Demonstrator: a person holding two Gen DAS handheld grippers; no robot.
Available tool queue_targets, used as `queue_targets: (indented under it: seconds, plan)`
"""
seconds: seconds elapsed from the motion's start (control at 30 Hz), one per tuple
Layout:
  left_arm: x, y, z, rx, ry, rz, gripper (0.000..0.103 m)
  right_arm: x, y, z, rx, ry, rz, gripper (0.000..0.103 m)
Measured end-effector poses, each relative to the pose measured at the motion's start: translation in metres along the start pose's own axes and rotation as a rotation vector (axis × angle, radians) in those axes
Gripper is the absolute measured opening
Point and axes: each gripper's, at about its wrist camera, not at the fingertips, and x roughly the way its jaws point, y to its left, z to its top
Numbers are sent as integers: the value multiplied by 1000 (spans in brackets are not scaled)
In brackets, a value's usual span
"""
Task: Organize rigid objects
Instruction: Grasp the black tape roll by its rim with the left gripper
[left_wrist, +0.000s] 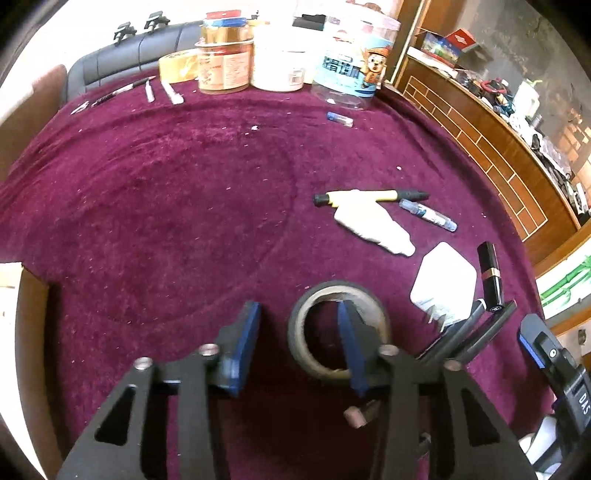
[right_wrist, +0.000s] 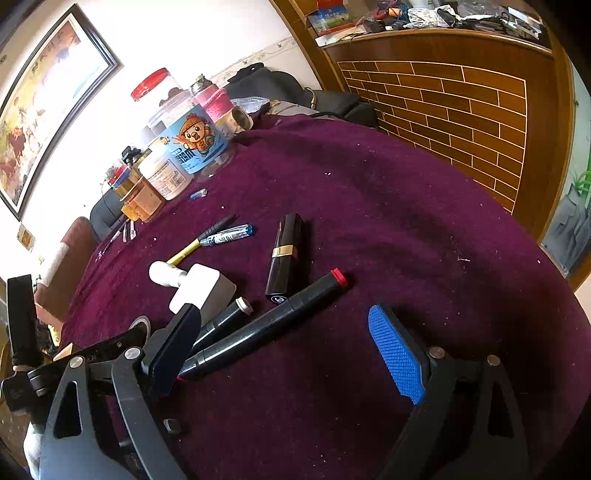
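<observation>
left wrist view is showing the left gripper (left_wrist: 299, 332), jaws partly apart, straddling the tape roll (left_wrist: 338, 330) wall at its nine o'clock side, unpinched, while the right gripper (right_wrist: 291, 354) is gaping wide, holding nothing.

- A maroon cloth (right_wrist: 369, 229) is covering the table.
- A framed painting (right_wrist: 44, 103) is hanging on the white wall.
- A wooden cabinet (right_wrist: 461, 110) with a brick-pattern panel is standing beside the table, clutter (right_wrist: 424, 14) lying on top.
- A dark sofa (left_wrist: 122, 62) is sitting behind the table.
</observation>
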Motion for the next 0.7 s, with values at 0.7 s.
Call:
queue_targets:
  seconds: [0.7]
  plan:
    - [-116, 53, -89, 21, -110, -70, 7, 4, -4, 0, 22, 18, 5, 93]
